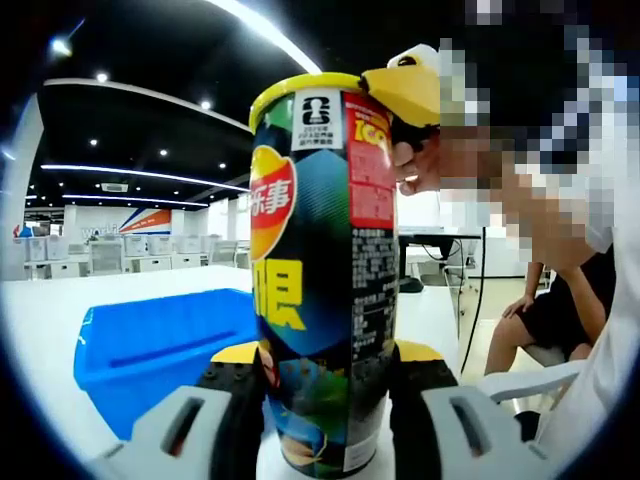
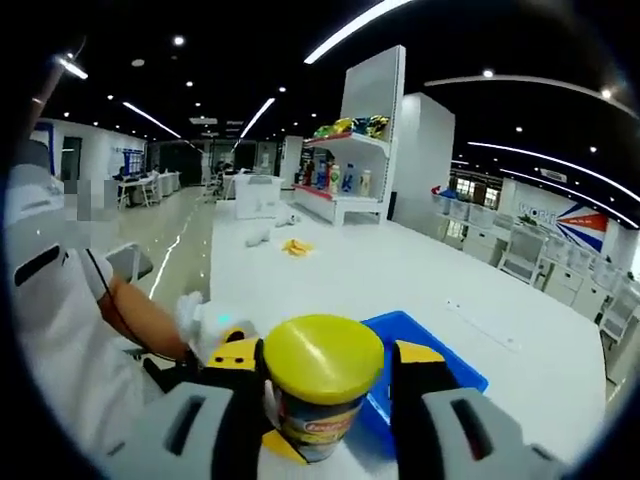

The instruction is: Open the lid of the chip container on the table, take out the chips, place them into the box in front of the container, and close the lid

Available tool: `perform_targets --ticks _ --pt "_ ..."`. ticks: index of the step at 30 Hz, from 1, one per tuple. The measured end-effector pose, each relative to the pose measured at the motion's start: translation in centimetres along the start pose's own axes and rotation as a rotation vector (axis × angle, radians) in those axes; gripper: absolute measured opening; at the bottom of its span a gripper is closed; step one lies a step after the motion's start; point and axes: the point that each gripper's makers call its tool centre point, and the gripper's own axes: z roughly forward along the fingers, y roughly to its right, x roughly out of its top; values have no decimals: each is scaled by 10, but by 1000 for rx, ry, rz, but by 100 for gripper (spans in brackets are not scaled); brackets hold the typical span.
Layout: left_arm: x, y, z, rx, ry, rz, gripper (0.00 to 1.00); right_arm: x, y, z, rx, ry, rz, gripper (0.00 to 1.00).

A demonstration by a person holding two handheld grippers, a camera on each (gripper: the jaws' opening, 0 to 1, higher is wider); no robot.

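An upright chip can, dark with red and yellow print, stands on the white table. My left gripper is shut on its lower body, a black jaw with a yellow tip on each side. The can's yellow lid sits on top, and a yellow jaw tip of the right gripper touches its right edge. In the right gripper view the yellow lid lies between the jaws of my right gripper, which is shut on it. Just behind the can is the blue box, also seen as the blue box.
A person in dark clothes sits at the right, and a gloved hand holds the gripper at the left. The white table runs far back. Shelves with goods and white cabinets stand behind.
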Motion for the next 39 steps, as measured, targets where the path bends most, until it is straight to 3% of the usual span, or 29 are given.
perform_targets --ticks 8,11,13,15,18,20,22,24,25,26,28,31,33,34,36,39 --pt "3 0 -5 -37 10 7 51 14 13 -25 -13 133 40 55" --pt "17 5 -10 -95 59 -59 60 18 20 -34 -22 183 73 54" --pt "20 9 -19 -135 61 -32 64 22 25 -40 -31 222 97 54" --pt "18 13 -31 -167 50 17 61 28 30 -48 -37 281 121 51" --pt "23 15 -57 -192 40 20 57 27 37 -59 -58 312 112 45" --pt "33 10 -74 -196 27 6 48 25 38 -62 -57 313 114 42" --pt "55 4 -88 -195 45 2 32 24 37 -65 -41 325 116 38" --pt "92 -1 -97 -192 109 -16 18 26 38 -67 -37 338 115 30" --pt "106 -3 -99 -196 135 -26 16 29 37 -66 -30 353 108 28" --pt "122 -1 -103 -229 125 -81 14 31 37 -66 -28 355 108 27" --pt "152 -5 -101 -232 152 -51 3 34 33 -60 -18 318 73 26" --pt "174 -9 -89 -235 122 -53 2 42 23 -48 7 261 -18 20" --pt "186 -10 -77 -248 127 -39 2 41 13 -40 55 208 -24 6" --pt "184 -6 -69 -282 85 -70 2 42 13 -36 58 205 -15 4" --pt "171 -11 -54 -271 13 -49 2 46 11 -29 71 207 -14 3" --pt "156 -11 -42 -284 -54 -17 2 40 9 -20 82 143 15 2"
